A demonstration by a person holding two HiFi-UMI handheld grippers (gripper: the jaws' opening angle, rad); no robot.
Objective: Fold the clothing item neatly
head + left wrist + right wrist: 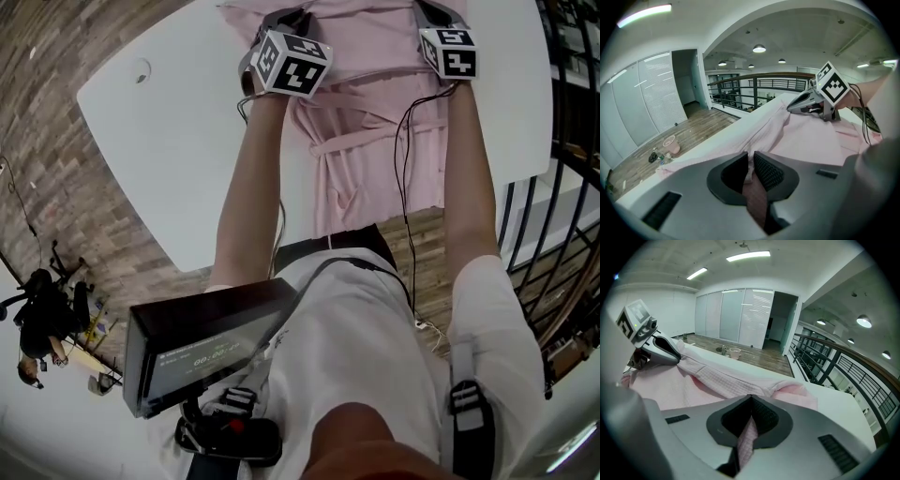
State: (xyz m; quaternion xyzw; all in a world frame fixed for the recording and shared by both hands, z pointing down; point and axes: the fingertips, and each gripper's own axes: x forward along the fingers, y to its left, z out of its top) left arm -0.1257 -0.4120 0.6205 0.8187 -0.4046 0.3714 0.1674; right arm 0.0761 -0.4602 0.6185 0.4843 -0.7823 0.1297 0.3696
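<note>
Claws first, going left to right: the left claw [751, 159] is closed down on a pinch of the pink garment [366, 150], cloth squeezed between its ribbed pads with only a sliver of gap, so I'd call that a real grip. It has the garment's left side, up toward the far edge of the tabletop [178, 141]. The garment itself lies a bit right of the tabletop's middle. Its long axis runs from the far edge straight back to the near edge, where the bottom part spills over and hangs down in front of the person. A tie belt [361, 141] crosses it roughly mid-length. The right claw [750, 411] is fully together on a strip of the same fabric, holding the right side level with the left one. So the two claws sit side by side across the garment's width, and a raised ridge of cloth runs between them. All the loose length trails away from both claws toward the near edge. Neither hand looks closer to it than the other. My guess is the next move is a lengthwise fold, carrying the held end along that long axis, and both sides need to travel evenly or the fold ends up skewed. That dangling bottom could also drag things off line.
</note>
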